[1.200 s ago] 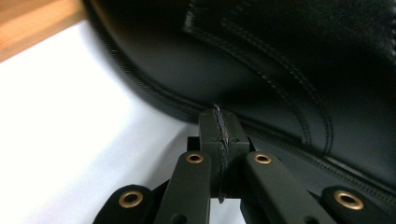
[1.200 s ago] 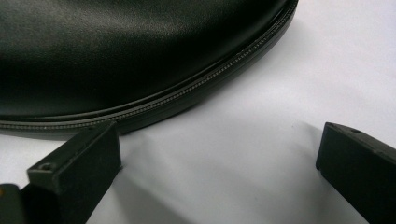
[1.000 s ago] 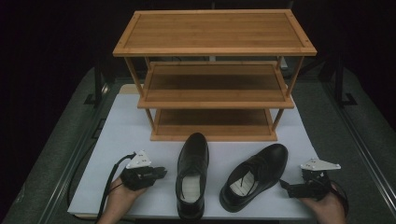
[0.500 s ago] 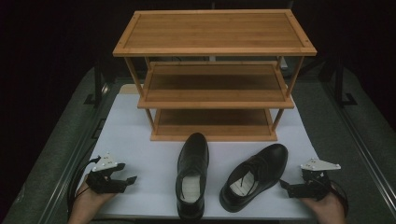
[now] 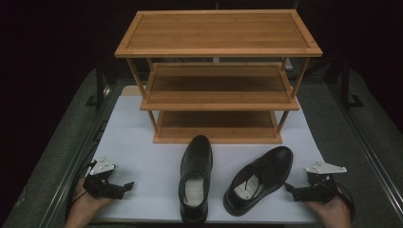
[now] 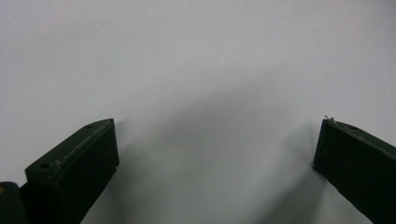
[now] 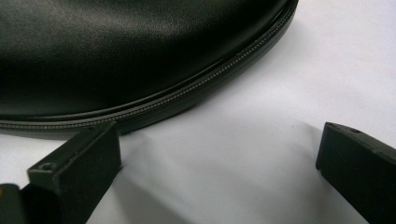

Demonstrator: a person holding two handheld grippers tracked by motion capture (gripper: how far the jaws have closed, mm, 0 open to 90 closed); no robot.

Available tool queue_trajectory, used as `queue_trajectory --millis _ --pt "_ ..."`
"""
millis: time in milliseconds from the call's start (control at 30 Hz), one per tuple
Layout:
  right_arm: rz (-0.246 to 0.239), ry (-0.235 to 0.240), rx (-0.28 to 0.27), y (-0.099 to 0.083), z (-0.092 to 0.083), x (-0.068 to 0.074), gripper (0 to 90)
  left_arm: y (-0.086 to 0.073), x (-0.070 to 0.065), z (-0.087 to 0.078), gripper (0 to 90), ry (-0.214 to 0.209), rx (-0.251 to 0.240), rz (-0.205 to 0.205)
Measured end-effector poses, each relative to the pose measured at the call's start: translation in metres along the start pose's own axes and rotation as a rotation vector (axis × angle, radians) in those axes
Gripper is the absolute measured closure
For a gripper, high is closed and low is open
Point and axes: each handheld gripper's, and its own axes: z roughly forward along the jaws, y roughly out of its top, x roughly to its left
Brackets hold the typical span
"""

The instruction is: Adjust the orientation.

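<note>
Two black leather shoes lie on the white mat (image 5: 142, 156) in front of a three-shelf wooden rack (image 5: 216, 47). The left shoe (image 5: 196, 178) points at the rack; the right shoe (image 5: 262, 176) is angled to the right. My left gripper (image 5: 124, 187) rests at the mat's front left, well apart from the left shoe. Its jaws have just been opening and stand open (image 6: 215, 123) over bare mat with nothing between them. My right gripper (image 5: 291, 191) is open (image 7: 219, 126) just right of the right shoe (image 7: 116, 56), with one jaw tip close to its sole edge.
The rack's three shelves hold nothing. Dark grey table surface with metal rails (image 5: 366, 142) surrounds the mat on both sides. A cable (image 5: 78, 180) trails from the left gripper.
My left gripper has moved left, away from the left shoe toward the mat's front left corner, and its jaws have spread. The right gripper and both shoes have stayed put.
</note>
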Motion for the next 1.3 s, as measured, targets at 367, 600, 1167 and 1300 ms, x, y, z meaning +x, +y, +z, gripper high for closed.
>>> queue_trajectory --millis 367,600,1167,1300 --pt "0.015 0.008 -0.060 0.003 -0.010 -0.002 7.4 -0.001 0.000 0.000 0.0 0.003 -0.005 0.005" --pt "0.037 0.034 -0.117 0.013 -0.023 -0.005 18.8 -0.001 0.000 0.000 0.0 0.002 -0.003 0.006" --pt "-0.045 0.080 -0.062 0.032 -0.019 -0.015 89.9 -0.001 0.000 0.000 0.0 0.001 -0.004 0.004" --pt "-0.036 0.074 -0.044 0.035 -0.011 -0.023 89.9 -0.001 0.000 0.000 0.0 0.001 -0.004 0.004"
